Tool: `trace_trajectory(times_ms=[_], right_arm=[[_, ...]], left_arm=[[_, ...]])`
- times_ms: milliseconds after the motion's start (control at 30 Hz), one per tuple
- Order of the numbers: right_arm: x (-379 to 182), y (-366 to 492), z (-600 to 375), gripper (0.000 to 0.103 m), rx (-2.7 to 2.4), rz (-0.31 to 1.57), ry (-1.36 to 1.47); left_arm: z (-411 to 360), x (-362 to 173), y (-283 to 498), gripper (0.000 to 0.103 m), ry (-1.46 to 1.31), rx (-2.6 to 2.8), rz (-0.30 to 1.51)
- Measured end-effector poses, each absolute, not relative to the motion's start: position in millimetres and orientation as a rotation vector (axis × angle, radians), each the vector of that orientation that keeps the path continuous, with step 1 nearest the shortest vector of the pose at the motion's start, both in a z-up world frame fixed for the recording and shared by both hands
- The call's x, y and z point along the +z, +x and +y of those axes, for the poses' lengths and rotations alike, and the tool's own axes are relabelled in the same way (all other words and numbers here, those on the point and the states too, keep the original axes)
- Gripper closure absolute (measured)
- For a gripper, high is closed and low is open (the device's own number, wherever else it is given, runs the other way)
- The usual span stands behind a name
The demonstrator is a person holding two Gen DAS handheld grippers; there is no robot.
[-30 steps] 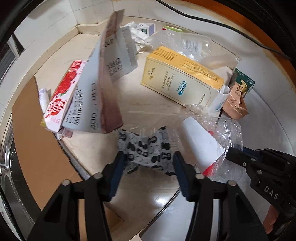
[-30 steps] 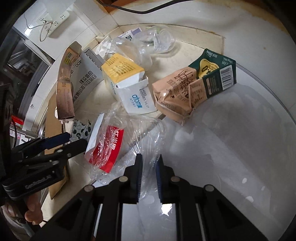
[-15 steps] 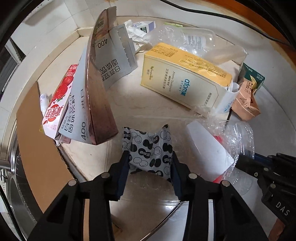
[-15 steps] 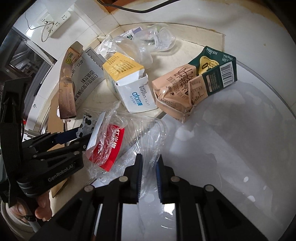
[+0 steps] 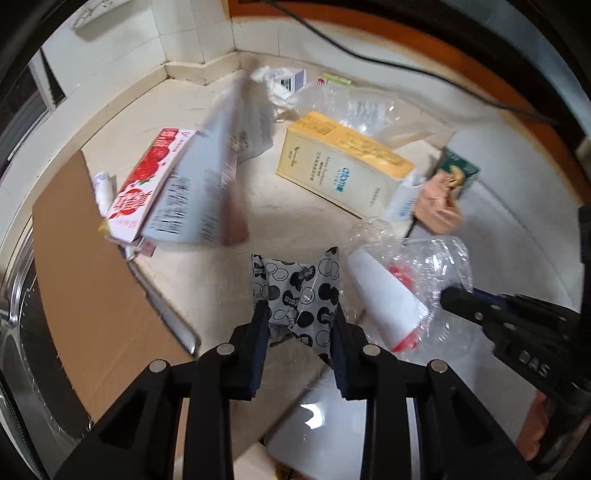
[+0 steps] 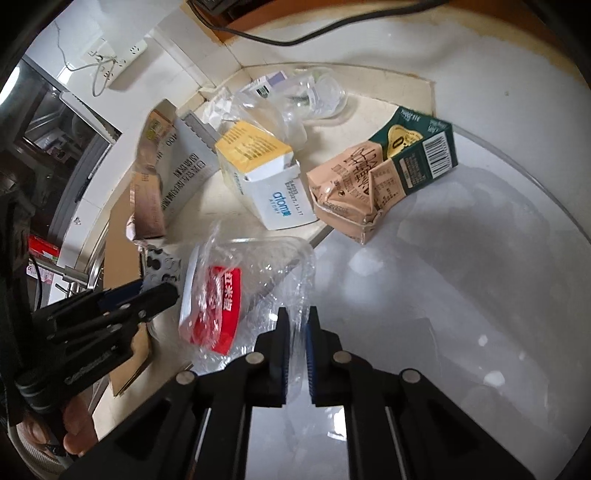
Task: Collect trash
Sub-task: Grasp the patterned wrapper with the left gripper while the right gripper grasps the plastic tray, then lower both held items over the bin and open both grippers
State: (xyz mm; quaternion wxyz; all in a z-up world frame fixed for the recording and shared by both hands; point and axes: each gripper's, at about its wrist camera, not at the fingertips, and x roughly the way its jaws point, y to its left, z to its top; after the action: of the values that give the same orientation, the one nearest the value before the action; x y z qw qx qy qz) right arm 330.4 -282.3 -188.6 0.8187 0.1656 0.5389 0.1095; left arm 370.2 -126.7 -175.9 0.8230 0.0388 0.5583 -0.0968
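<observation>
My left gripper [image 5: 298, 325] is shut on a black-and-white patterned wrapper [image 5: 295, 291] and holds it over the counter edge; the wrapper also shows in the right wrist view [image 6: 162, 267]. My right gripper [image 6: 295, 332] is shut on the edge of a clear plastic bag [image 6: 258, 280] that holds a red-and-white packet [image 6: 214, 306]. The bag [image 5: 417, 280] lies just right of the left gripper. Loose trash on the counter: a yellow-and-white box [image 5: 343, 166], a tan and green crushed carton [image 6: 380, 173], a red strawberry carton [image 5: 144, 184] and a grey opened box [image 5: 214, 177].
A brown cardboard sheet [image 5: 85, 280] lies over a metal sink rim [image 5: 11, 295] at the left. Crumpled clear plastic bottles [image 6: 314, 96] and a small white box [image 5: 291, 77] sit in the back corner. A black cable [image 6: 314, 33] runs along the wall.
My left gripper closed from open around the patterned wrapper and has lifted it slightly. My right gripper has stayed shut on the plastic bag, almost still.
</observation>
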Motion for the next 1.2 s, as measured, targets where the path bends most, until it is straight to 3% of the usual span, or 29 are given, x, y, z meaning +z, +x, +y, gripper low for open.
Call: trace_trajectory(times_ms=[367,633,900,1200], right_arm=[[-150,259,-269,0.096,0.163,1.072,0.34],[-113,178,-238,0.096,0.091,0.989,0.301],[-106,87,-186,0.096,0.044,0.973,0.26],[-151,21,-134,0.096,0.01,1.074,0.161]], left_arm=[[-80,-93,275,0.075,0.032,-0.262,1.083],[-34,-61,179,0.075,0.042,-0.306,1.016],[23,-74,82,0.075,0.007,-0.324,1.022],[53,-134,20,0.075,0.03,-0.303,1.098]])
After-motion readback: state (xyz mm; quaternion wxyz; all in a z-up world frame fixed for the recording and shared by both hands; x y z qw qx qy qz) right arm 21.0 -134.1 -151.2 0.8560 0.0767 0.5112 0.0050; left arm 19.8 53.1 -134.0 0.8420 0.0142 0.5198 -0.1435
